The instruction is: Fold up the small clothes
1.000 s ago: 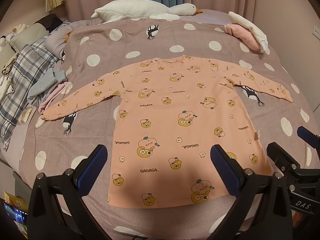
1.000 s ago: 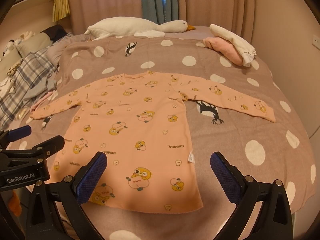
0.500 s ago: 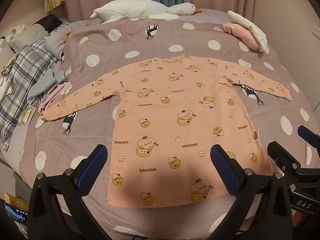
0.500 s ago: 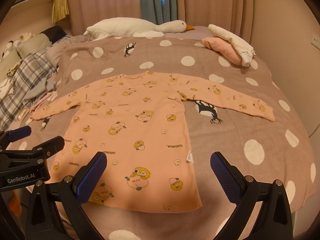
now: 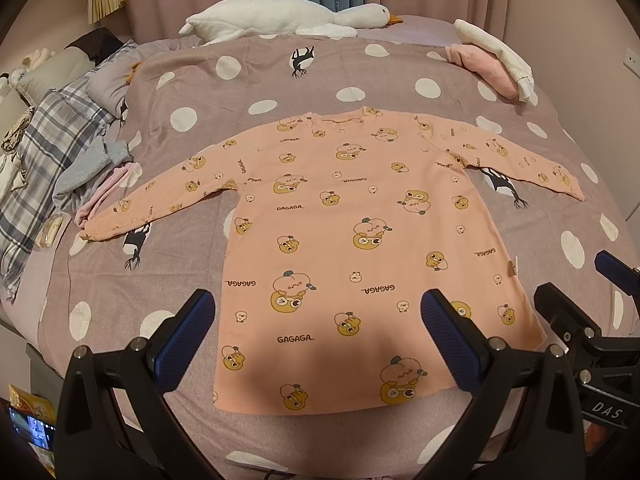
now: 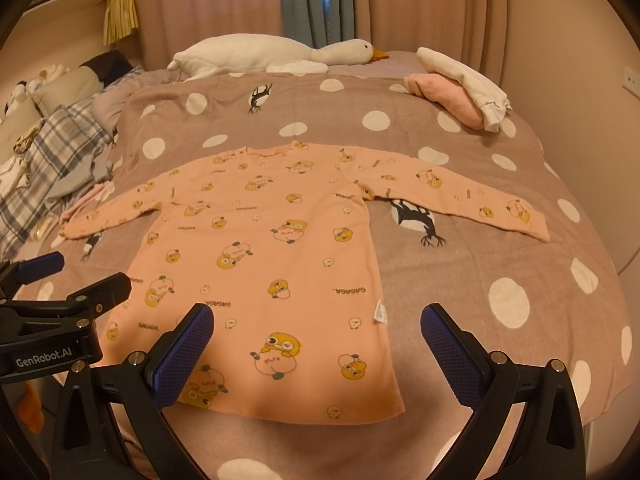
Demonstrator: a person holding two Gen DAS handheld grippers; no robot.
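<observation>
A small peach long-sleeved shirt [image 5: 360,220] [image 6: 272,248] with yellow cartoon prints lies flat and unfolded on the bed, both sleeves spread out, its hem toward me. My left gripper [image 5: 316,320] hovers open above the hem, nothing between its blue-padded fingers. My right gripper [image 6: 316,332] hangs open over the shirt's lower right side and the bedspread beside it, also holding nothing. In the left wrist view the right gripper [image 5: 576,292] shows at the right edge. The left gripper [image 6: 76,276] appears at the left edge of the right wrist view.
The shirt rests on a mauve polka-dot bedspread [image 5: 280,80]. A white goose plush [image 5: 280,16] lies at the head. Pink and white folded clothes [image 5: 492,64] sit at the far right. A plaid blanket and loose garments [image 5: 60,148] pile up at the left.
Both grippers have drifted slightly; the shirt sits a touch lower in the right wrist view. Nothing was taken hold of, and the shirt has not moved.
</observation>
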